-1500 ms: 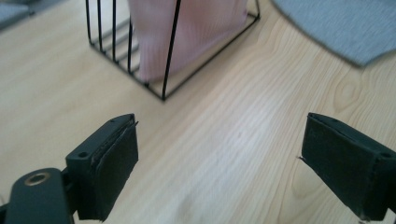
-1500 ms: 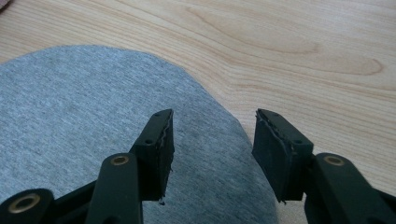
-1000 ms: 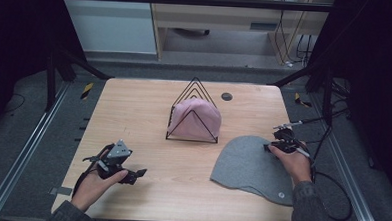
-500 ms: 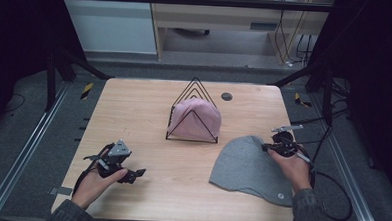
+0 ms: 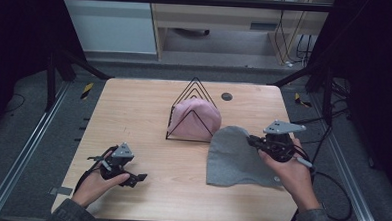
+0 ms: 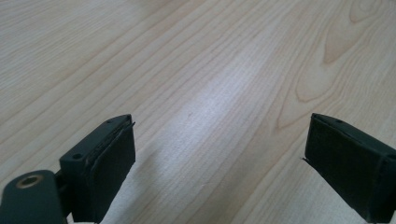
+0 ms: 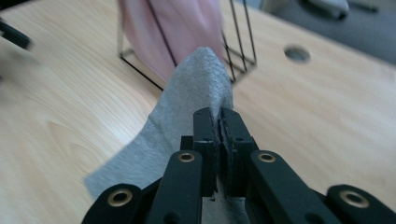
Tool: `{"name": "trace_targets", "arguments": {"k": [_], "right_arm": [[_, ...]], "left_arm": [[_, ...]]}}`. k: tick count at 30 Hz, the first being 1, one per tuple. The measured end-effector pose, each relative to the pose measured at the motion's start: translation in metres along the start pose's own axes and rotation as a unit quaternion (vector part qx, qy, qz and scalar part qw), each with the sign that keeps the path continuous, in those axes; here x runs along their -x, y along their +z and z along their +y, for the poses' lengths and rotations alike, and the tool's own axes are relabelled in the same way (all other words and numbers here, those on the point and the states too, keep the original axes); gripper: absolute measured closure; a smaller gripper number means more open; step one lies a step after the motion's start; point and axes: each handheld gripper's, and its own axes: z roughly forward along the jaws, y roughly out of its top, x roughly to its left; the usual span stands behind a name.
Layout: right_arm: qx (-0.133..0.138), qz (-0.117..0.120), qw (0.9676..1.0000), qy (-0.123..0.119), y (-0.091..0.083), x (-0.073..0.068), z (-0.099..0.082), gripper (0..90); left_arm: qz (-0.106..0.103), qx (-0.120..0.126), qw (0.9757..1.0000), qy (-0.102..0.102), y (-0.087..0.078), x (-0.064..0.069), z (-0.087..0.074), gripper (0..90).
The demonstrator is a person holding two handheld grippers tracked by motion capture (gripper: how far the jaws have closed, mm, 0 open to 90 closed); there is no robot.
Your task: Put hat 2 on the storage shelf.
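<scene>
A grey beanie (image 5: 234,159) lies at the table's right, its right edge lifted off the wood. My right gripper (image 5: 255,141) is shut on that edge; in the right gripper view the jaws (image 7: 218,122) pinch the grey knit (image 7: 187,102), which drapes away toward the rack. Its jaws have just been closing on the cloth. A black wire rack (image 5: 191,110) at the table's middle holds a pink beanie (image 5: 196,119). My left gripper (image 5: 133,178) rests near the front left, held in a hand, open. Its pads (image 6: 112,158) stand wide apart over bare wood.
The wooden table (image 5: 134,113) has a round cable hole (image 5: 226,97) behind the rack. Cables trail off the right edge. A metal frame and dark floor surround the table; a desk stands beyond the far side.
My right gripper has risen and moved left toward the rack, pulling the grey beanie's right edge up and folding it over. The left gripper has stayed put.
</scene>
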Motion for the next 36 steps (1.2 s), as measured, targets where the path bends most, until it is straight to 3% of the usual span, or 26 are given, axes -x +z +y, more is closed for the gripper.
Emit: {"name": "trace_targets", "arguments": {"k": [1,8,13,19,36], "right_arm": [[0.0,0.0,1.0,0.0,0.0,0.0,0.0,86.3],[0.042,0.025,0.9969,-0.061,-0.015,-0.041,0.052,86.3],[0.052,0.041,0.9941,-0.086,-0.014,-0.059,0.073,86.3],[0.058,0.055,0.9917,-0.101,-0.004,-0.074,0.09,86.3],[0.071,0.095,0.9845,-0.129,0.019,-0.113,0.13,86.3]], "left_arm": [[0.0,-0.001,1.0,0.003,0.0,0.001,0.0,8.4],[-0.011,0.009,0.9997,0.019,-0.003,0.007,0.004,8.8],[-0.028,0.023,0.999,0.026,-0.004,0.012,0.006,9.0],[-0.033,0.039,0.998,0.038,-0.007,0.017,0.009,9.3],[-0.011,0.088,0.9957,0.027,-0.021,0.014,0.013,15.2]]}}
